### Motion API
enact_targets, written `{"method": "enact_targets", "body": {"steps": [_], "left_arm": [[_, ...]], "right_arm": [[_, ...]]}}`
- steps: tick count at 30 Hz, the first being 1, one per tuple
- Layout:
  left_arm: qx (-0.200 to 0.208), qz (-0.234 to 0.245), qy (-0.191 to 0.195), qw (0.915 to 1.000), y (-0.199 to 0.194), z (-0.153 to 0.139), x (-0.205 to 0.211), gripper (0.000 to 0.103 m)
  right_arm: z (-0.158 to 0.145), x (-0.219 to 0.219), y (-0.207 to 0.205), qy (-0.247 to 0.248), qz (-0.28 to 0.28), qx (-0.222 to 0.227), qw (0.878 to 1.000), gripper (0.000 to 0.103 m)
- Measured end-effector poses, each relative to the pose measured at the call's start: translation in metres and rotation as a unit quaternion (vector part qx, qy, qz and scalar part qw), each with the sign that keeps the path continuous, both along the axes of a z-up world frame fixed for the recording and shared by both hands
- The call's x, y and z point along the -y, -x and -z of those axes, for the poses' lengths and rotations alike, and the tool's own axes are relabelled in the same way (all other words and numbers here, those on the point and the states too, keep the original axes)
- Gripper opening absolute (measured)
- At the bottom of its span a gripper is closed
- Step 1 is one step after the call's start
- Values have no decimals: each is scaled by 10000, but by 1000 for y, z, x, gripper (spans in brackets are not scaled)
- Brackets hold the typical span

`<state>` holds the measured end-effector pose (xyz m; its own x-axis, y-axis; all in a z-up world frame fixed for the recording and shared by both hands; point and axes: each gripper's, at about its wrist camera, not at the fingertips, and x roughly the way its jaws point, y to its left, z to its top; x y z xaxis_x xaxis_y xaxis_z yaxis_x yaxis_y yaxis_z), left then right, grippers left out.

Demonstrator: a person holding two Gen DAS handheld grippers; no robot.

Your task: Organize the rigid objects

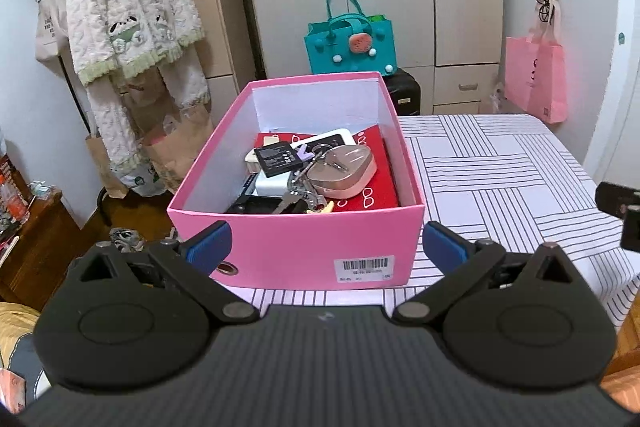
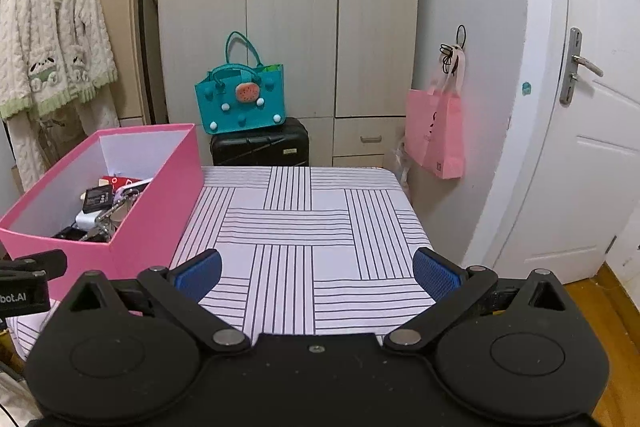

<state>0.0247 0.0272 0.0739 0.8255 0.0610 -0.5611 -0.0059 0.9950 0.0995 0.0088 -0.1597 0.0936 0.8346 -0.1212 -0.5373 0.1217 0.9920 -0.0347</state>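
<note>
The pink box (image 1: 304,251) stands on the left part of the striped counter (image 2: 304,227) and holds the keys (image 1: 304,187), a battery (image 1: 278,155) and other small things. Left gripper (image 1: 326,247) and right gripper (image 2: 316,267) are wide open, both holding nothing. The task seems nearly finished.

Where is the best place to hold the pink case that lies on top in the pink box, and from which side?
Grip the pink case across its two longer rounded sides, coming from above. It lies flat on the pile, and the box walls likely block a side approach. Keys crowd its left edge.
</note>
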Motion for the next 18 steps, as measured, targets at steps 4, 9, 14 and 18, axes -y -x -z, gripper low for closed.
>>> {"method": "enact_targets", "body": {"steps": [4, 9, 14, 18], "left_arm": [[9, 10, 13, 10000, 1, 1, -1, 103], [29, -38, 71, 10000, 0, -1, -4, 103], [8, -33, 133, 9999, 0, -1, -5, 103], [-23, -59, 146, 9999, -1, 0, -6, 103]], "right_arm": [[0, -2, 1, 97, -41, 19, 9999, 103], [-2, -1, 3, 73, -124, 62, 9999, 103], [-2, -1, 5, 106, -118, 76, 9998, 103], [0, 0, 3, 106, -74, 47, 9999, 103]]}}
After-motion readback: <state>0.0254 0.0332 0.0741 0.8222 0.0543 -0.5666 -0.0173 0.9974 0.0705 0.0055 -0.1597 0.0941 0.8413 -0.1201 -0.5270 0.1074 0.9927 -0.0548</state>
